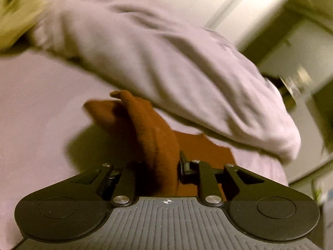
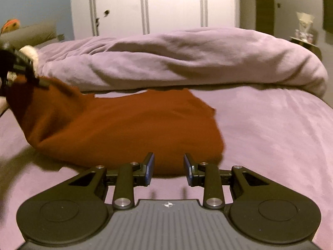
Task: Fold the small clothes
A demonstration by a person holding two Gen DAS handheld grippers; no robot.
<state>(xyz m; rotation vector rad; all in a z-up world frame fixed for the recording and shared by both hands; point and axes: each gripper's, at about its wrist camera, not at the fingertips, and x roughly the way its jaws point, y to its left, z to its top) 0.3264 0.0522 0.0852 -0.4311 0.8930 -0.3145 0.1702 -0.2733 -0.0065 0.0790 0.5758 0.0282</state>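
Observation:
A rust-brown garment (image 2: 129, 125) lies on the lilac bed sheet (image 2: 270, 135), its left end pulled up off the bed. My left gripper (image 1: 159, 164) is shut on a bunched fold of this garment (image 1: 149, 129), which rises between its jaws. In the right wrist view the left gripper (image 2: 27, 70) shows at the far left, blurred, holding that raised end. My right gripper (image 2: 169, 164) stands open just in front of the garment's near edge, low over the sheet, with nothing pinched between its blue pads (image 2: 150, 164).
A bunched lilac duvet (image 2: 187, 58) lies across the bed right behind the garment. White wardrobe doors (image 2: 172, 6) fill the back wall. A grey pillow (image 2: 31, 33) sits at the far left, a small stand with objects (image 2: 305, 35) at the far right.

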